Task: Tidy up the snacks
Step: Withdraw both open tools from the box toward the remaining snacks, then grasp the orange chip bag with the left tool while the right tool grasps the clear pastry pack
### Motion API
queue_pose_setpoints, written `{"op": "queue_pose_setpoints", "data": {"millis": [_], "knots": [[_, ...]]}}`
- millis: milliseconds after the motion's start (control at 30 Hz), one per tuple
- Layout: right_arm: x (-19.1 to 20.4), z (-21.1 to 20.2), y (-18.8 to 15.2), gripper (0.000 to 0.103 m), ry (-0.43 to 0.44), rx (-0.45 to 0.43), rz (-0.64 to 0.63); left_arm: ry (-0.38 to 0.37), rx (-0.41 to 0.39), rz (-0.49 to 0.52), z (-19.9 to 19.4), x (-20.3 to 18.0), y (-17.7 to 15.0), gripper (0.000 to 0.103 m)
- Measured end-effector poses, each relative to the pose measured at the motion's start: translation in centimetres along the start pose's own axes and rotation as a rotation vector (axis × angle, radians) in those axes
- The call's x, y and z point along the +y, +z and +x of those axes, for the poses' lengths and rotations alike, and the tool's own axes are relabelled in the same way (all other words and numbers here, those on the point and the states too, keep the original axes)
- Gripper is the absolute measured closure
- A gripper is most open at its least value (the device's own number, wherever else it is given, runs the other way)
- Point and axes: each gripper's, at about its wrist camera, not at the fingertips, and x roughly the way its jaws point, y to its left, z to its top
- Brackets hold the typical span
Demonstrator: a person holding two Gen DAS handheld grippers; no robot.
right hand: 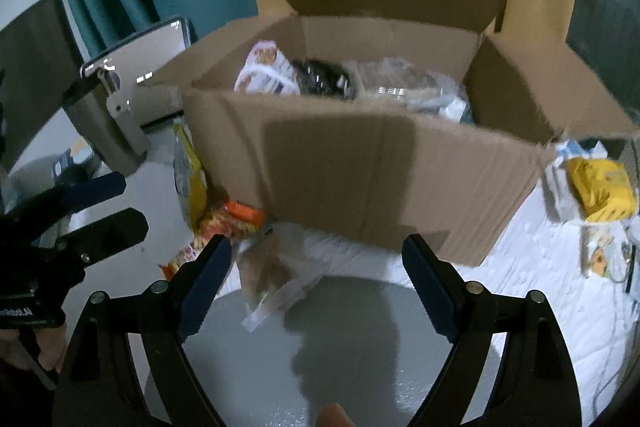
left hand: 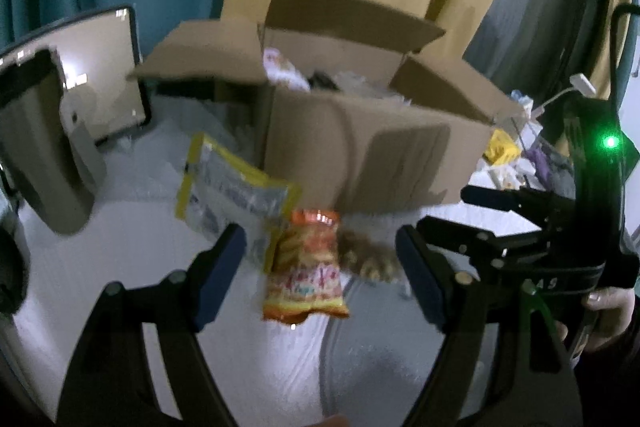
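Note:
An orange snack packet point(left hand: 306, 267) lies on the white surface, between the fingers of my open left gripper point(left hand: 320, 269), untouched. Beside it on the right is a clear bag of brown snacks point(left hand: 368, 255). In the right wrist view that clear bag point(right hand: 272, 275) lies just inside the left finger of my open right gripper point(right hand: 318, 281), and the orange packet point(right hand: 224, 227) sits further left. A silver packet with yellow edges point(left hand: 232, 187) lies by the open cardboard box point(left hand: 360, 147), which holds several wrapped items. The box point(right hand: 360, 167) stands right behind both snacks.
A tablet on a grey stand point(left hand: 104, 67) stands at the left. A yellow packet point(right hand: 600, 187) and small clutter lie to the right of the box. The two grippers hang side by side; the left one point(right hand: 108, 207) shows at the right wrist view's left edge.

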Motion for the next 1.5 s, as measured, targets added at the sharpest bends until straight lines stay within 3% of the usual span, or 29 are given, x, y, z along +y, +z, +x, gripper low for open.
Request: {"op": "queue_pose_setpoints", "data": {"millis": [467, 733, 1000, 1033, 1133, 1300, 1500], "knots": [[0.5, 4.7, -2.1, 0.014, 0.034, 0.084, -0.013, 0.014, 0.124, -0.031, 4.6, 1.6, -2.8, 0.024], [0.0, 6.3, -2.4, 0.015, 0.077, 0.074, 0.009, 0.028, 0.147, -0.007, 6.2, 1.9, -3.3, 0.024], [0.5, 6.6, -3.0, 0.046, 0.143, 0.060, -0.020, 0.018, 0.153, 0.046, 7.0, 0.9, -3.2, 0.025], [0.5, 6.5, -3.0, 0.048, 0.150, 0.061, -0.020, 0.010, 0.153, 0.053, 7.1, 0.7, -3.2, 0.036], [0.6, 6.3, -3.1, 0.051, 0.153, 0.064, -0.017, 0.006, 0.159, 0.081, 7.2, 0.0, -3.3, 0.047], [0.6, 5.3, -3.3, 0.055, 0.150, 0.064, -0.031, 0.002, 0.145, 0.096, 6.9, -0.6, -3.3, 0.059], [0.2, 3.7, -4.1, 0.057, 0.129, 0.055, -0.036, -0.027, 0.140, 0.140, 5.5, -2.4, -4.2, 0.062]]}}
